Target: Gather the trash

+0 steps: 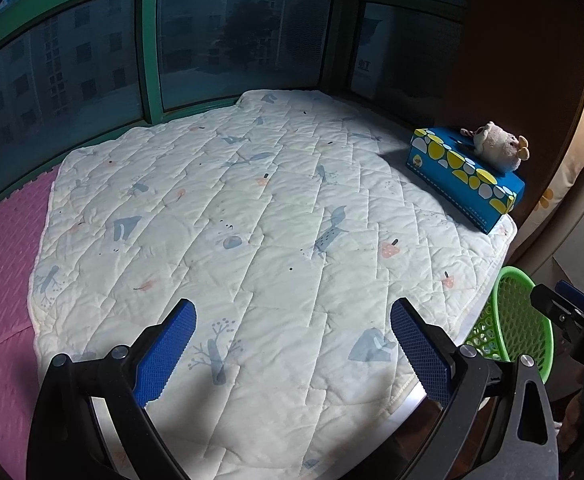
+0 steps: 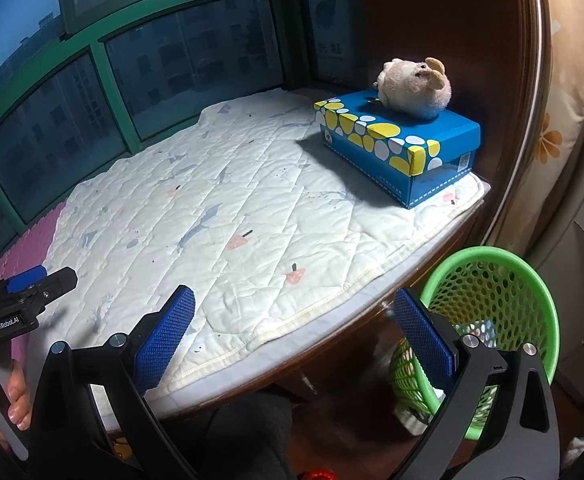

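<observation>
A green mesh waste basket (image 2: 496,300) stands on the floor beside the window seat's right front corner; it also shows in the left wrist view (image 1: 520,320). Some paper scraps lie inside it. My left gripper (image 1: 292,344) is open and empty, low over the front of the white quilted mat (image 1: 252,220). My right gripper (image 2: 292,332) is open and empty, over the mat's front edge (image 2: 292,320), its right finger in front of the basket. No loose trash shows on the mat.
A blue dotted tissue box (image 2: 404,148) with a small plush toy (image 2: 416,84) on top sits at the mat's right back. Green-framed windows (image 1: 148,52) line the far side. A pink pad (image 1: 0,260) lies left of the mat. A wooden wall (image 2: 472,60) rises at right.
</observation>
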Available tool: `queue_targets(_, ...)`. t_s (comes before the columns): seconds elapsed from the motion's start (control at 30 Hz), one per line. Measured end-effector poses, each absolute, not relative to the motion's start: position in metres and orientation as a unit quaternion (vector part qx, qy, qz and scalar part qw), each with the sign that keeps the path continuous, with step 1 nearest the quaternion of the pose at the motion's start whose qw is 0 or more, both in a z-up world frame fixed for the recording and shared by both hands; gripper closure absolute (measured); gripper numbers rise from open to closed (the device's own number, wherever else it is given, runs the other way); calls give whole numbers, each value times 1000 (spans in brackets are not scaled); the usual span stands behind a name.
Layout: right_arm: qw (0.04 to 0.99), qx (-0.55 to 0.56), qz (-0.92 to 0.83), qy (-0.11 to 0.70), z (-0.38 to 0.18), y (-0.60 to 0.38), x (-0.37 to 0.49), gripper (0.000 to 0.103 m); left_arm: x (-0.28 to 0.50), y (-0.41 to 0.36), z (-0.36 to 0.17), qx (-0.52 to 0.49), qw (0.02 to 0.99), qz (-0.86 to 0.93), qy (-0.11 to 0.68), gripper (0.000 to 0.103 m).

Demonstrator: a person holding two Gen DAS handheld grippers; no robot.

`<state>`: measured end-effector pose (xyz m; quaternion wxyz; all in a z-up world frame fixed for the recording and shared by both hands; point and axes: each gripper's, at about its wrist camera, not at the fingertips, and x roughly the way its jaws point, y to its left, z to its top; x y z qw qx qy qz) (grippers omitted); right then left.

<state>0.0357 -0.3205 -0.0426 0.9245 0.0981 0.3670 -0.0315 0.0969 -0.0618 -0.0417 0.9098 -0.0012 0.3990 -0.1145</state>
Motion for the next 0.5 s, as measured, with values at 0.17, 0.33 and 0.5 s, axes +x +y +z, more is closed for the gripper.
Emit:
queue_targets(0.17,927,88,-45,362,-38,-319,33,4,95,-60,-37,-2,914,-108,391,9)
queue_targets(0.33,930,67,-57,358,-34,-314,31,4,91,-59,-32,3,919,-97,382,9)
queue_targets(0.5,932,62,-59,353,-30,-310,30,4,89,-56,-28,3,922,-87,376,9)
